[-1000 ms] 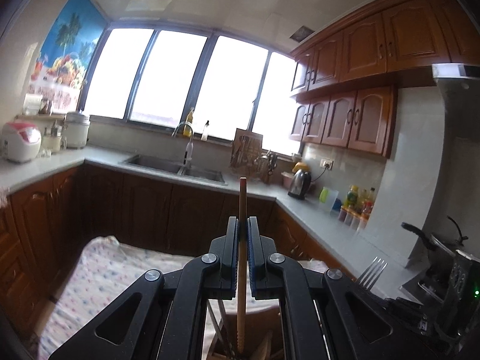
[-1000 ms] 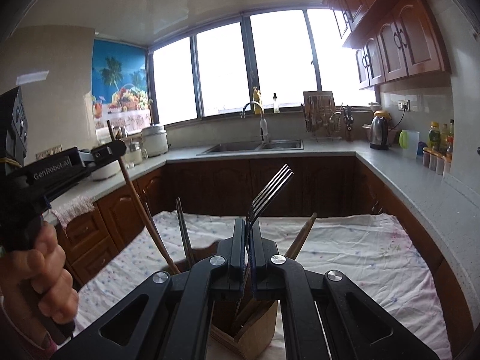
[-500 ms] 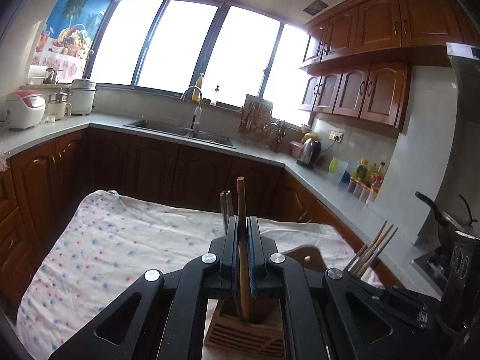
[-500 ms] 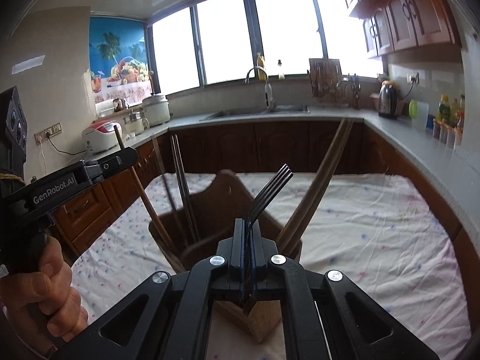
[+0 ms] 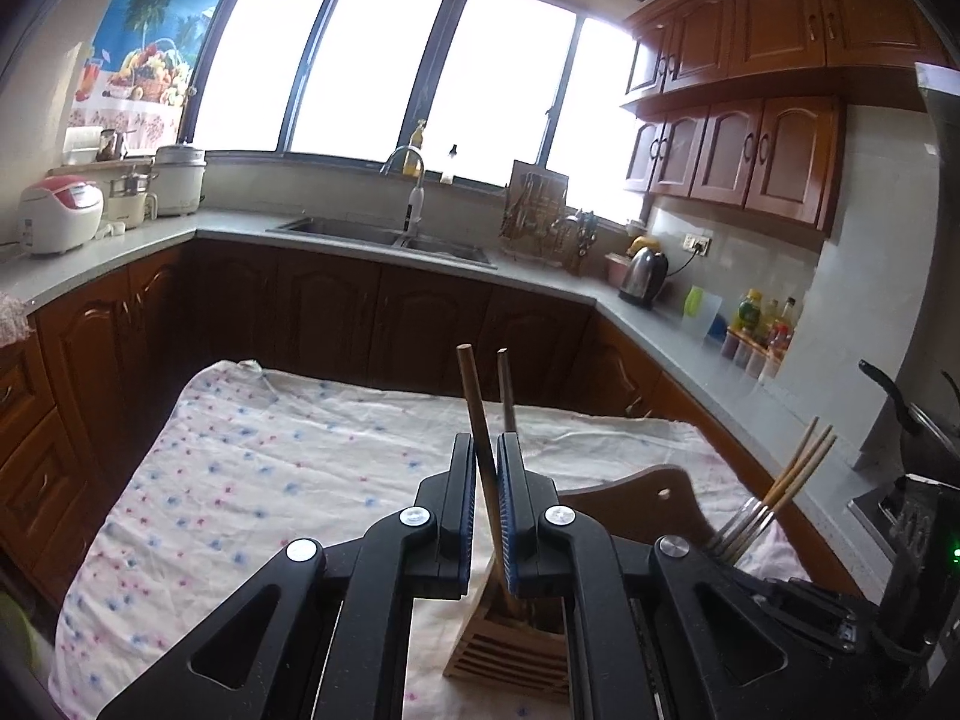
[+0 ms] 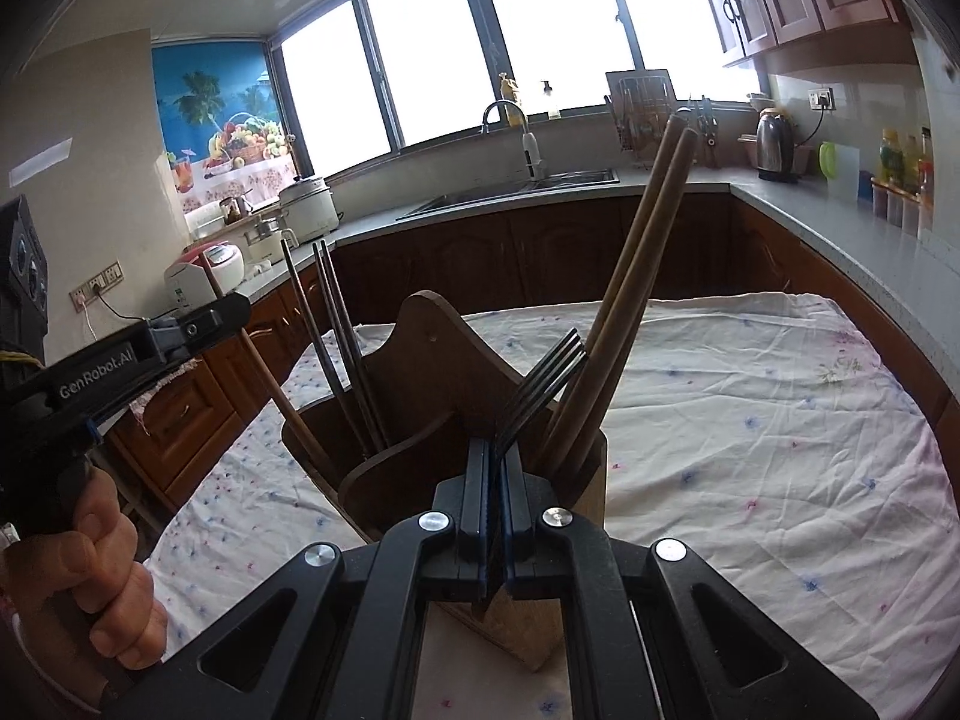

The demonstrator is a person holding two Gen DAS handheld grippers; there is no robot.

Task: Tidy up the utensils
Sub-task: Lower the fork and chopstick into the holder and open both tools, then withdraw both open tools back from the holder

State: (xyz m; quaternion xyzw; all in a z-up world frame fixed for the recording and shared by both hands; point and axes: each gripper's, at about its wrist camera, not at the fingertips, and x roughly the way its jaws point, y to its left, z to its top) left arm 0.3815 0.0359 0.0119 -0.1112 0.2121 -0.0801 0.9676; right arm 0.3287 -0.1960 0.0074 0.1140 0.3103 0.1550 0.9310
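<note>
A wooden utensil holder (image 6: 444,372) stands on the flowered tablecloth (image 6: 750,420); it also shows in the left wrist view (image 5: 510,642). My left gripper (image 5: 486,450) has its jaws slightly parted around a wooden chopstick (image 5: 471,396) whose lower end reaches into the holder's left compartment. My right gripper (image 6: 493,450) is shut on a dark fork (image 6: 549,378), tines up, over the holder's right compartment beside two wooden handles (image 6: 648,240). Dark chopsticks (image 6: 336,324) stand in the left compartment.
The cloth-covered table (image 5: 270,480) sits among wooden cabinets and a grey counter (image 5: 540,282) with a sink (image 5: 384,234), a kettle (image 5: 642,270) and a rice cooker (image 5: 57,216). The left gripper's body (image 6: 120,354) shows in the right wrist view.
Both grippers have come down toward the holder. The left jaws have loosened and the chopstick now leans left between them. The fork has sunk lower into the right compartment.
</note>
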